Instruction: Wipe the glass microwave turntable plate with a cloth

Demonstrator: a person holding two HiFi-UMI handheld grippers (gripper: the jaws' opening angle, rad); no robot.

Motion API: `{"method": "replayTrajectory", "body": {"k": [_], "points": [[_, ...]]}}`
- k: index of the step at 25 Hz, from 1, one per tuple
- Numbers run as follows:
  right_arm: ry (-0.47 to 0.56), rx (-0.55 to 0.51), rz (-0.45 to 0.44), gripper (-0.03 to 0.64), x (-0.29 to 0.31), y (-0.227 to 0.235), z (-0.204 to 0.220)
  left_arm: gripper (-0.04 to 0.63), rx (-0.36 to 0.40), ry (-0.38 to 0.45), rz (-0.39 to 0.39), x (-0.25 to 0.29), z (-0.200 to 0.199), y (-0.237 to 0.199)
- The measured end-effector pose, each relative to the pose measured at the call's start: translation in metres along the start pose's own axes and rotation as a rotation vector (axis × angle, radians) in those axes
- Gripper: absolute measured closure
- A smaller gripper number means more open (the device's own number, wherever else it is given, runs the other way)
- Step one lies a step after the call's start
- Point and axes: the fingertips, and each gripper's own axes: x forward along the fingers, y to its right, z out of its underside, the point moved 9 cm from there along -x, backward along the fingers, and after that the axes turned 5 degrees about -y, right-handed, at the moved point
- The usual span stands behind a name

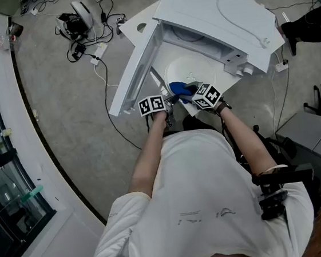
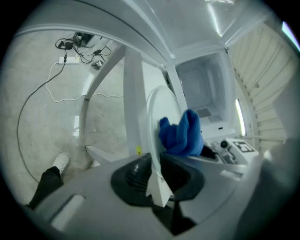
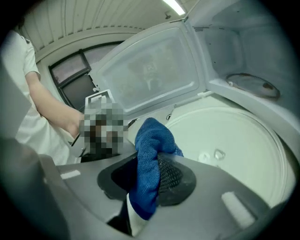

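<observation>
Plate (image 2: 159,117) pinched by rim in left claw (image 2: 157,180), cloth (image 3: 149,154) clamped in right claw (image 3: 145,187); could slip and smash if scrubbed too hard.

From my head camera, my left claw (image 1: 168,102) and right claw (image 1: 190,95) cover the near rim of the plate (image 1: 191,69) at 6 o'clock, and the cloth (image 1: 180,88) hides a little more. Both claws are too small there to tell how their jaws stand. From my left claw's camera the plate shows edge-on, so its far face is hidden and its lower rim is buried between the jaws. From my right claw's camera the cloth's lower end vanishes between the jaws, and the claw's grey body blocks the plate at 5 o'clock. The cables (image 1: 80,30) on the floor (image 1: 60,107) at 11 o'clock end in gadgets too small to name.
</observation>
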Motion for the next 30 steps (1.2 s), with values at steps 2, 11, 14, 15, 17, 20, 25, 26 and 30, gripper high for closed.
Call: {"method": "replayTrajectory", "body": {"k": [2,11,14,15,17,20,25,26,30], "points": [[0.000,0.038,-0.017,0.522,-0.014,-0.007,0.023,0.538,0.001,-0.005,0.002,0.000,0.000,0.000],[-0.050,0.109,0.206,0.522,-0.081,0.029,0.070,0.538,0.027,-0.030,0.003,-0.001,-0.001,0.001],[-0.059,0.154,0.323,0.522,-0.094,0.052,0.061,0.538,0.030,-0.041,0.000,-0.001,-0.002,0.002],[-0.058,0.169,0.356,0.522,-0.095,0.058,0.057,0.538,0.034,-0.046,-0.004,-0.001,-0.002,0.002],[-0.056,0.189,0.414,0.522,-0.094,0.071,0.047,0.535,0.043,-0.052,-0.012,-0.002,-0.001,0.001],[-0.065,0.174,0.490,0.520,-0.086,0.090,0.021,0.530,0.052,-0.057,-0.020,-0.002,-0.002,0.003],[-0.096,0.090,0.554,0.518,-0.062,0.104,-0.034,0.525,0.051,-0.061,-0.018,0.001,-0.002,0.005],[-0.097,0.078,0.555,0.518,-0.057,0.103,-0.046,0.523,0.050,-0.061,-0.017,0.002,-0.002,0.005],[-0.105,0.009,0.552,0.517,-0.036,0.096,-0.082,0.517,0.038,-0.059,-0.013,0.002,-0.001,0.002]]}}
